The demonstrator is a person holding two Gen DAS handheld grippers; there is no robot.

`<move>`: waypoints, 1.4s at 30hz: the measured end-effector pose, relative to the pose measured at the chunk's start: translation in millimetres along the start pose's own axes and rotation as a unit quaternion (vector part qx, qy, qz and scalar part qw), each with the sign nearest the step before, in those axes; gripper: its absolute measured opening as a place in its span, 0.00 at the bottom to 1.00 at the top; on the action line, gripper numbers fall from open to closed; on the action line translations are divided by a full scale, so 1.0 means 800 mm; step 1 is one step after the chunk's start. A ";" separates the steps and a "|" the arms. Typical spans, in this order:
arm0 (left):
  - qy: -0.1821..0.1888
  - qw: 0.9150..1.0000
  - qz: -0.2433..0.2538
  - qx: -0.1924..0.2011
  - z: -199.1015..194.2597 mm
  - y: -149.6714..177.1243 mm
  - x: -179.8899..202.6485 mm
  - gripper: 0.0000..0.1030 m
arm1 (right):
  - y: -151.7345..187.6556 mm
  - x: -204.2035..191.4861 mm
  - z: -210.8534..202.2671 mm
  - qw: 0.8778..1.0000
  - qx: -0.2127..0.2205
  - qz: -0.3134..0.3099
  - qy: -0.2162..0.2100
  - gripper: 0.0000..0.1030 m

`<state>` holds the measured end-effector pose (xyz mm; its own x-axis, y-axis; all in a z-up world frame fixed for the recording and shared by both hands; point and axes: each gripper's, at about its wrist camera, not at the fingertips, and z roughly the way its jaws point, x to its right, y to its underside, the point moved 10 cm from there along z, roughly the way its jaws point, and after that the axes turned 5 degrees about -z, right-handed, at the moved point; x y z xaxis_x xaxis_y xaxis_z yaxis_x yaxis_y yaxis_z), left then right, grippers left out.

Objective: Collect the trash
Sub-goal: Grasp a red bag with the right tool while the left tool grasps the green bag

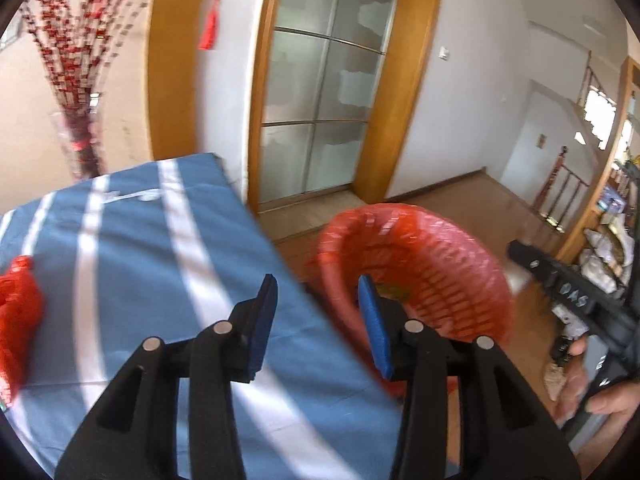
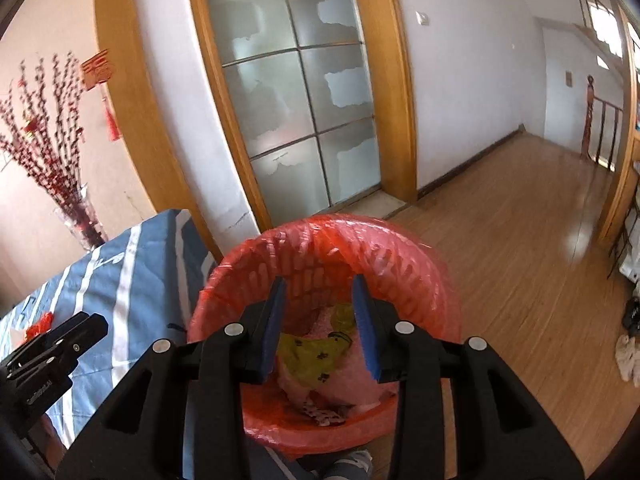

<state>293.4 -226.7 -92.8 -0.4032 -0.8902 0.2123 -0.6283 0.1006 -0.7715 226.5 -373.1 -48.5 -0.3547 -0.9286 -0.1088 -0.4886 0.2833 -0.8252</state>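
**Bin Half-Fed, One Red Scrap Left on the Table**

Beside a blue striped table [image 1: 160, 264], the right gripper [image 2: 320, 316] hangs over the red-lined trash basket [image 2: 408, 264], jaws parted and holding nothing. Yellow wrapper [image 2: 316, 356] and pale scraps already lie at the bottom, so part of the collecting looks done. The left gripper [image 1: 318, 320] hovers at the table's near corner, also spread and empty. A crumpled red bag [image 1: 18, 312] lies on the cloth at the far left (likely the next pickup), well apart from both tools. The basket sits just off the table edge; bare wooden floor [image 2: 520, 240] beyond leaves room to swing.
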 end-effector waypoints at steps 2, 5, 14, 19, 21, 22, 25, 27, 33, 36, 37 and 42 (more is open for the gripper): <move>-0.015 1.000 -0.005 0.003 -0.011 -0.002 -0.018 0.41 | -0.003 -0.020 -0.005 1.000 0.002 -0.012 -0.011 0.35; -0.045 0.999 -0.013 0.015 -0.037 -0.004 -0.057 0.42 | -0.004 -0.061 -0.010 0.999 0.001 -0.032 -0.038 0.35; -0.166 0.983 -0.063 0.051 -0.144 0.015 -0.214 0.45 | 0.027 -0.237 -0.026 0.980 -0.022 -0.118 -0.158 0.38; -0.230 0.967 -0.097 0.056 -0.194 0.036 -0.298 0.45 | 0.054 -0.335 -0.037 0.961 -0.039 -0.167 -0.219 0.38; -0.250 0.961 -0.108 0.056 -0.209 0.045 -0.328 0.46 | 0.067 -0.371 -0.040 0.952 -0.049 -0.184 -0.239 0.38; -0.256 0.958 -0.114 0.056 -0.214 0.048 -0.339 0.46 | 0.073 -0.388 -0.040 0.949 -0.054 -0.191 -0.247 0.38; -0.277 0.950 -0.131 0.059 -0.232 0.059 -0.377 0.46 | 0.093 -0.437 -0.035 0.937 -0.078 -0.204 -0.272 0.38; -0.285 0.946 -0.140 0.060 -0.239 0.063 -0.396 0.46 | 0.107 -0.467 -0.031 0.930 -0.092 -0.212 -0.287 0.38; -0.294 0.941 -0.158 0.058 -0.249 0.077 -0.434 0.47 | 0.138 -0.521 -0.009 0.918 -0.134 -0.215 -0.304 0.39; -0.293 0.941 -0.161 0.056 -0.248 0.081 -0.441 0.48 | 0.148 -0.533 -0.003 0.916 -0.144 -0.214 -0.306 0.39; -0.293 0.941 -0.162 0.056 -0.248 0.083 -0.439 0.48 | 0.150 -0.537 -0.001 0.916 -0.146 -0.215 -0.306 0.39; -0.288 0.941 -0.166 0.056 -0.244 0.086 -0.445 0.48 | 0.161 -0.548 0.005 0.914 -0.150 -0.226 -0.301 0.41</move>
<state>263.8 184.2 -104.3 0.2514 -0.9608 0.1165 -0.5695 -0.2442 -0.7848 322.4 69.8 -109.6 0.3965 -0.9050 -0.1542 -0.7058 -0.1931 -0.6815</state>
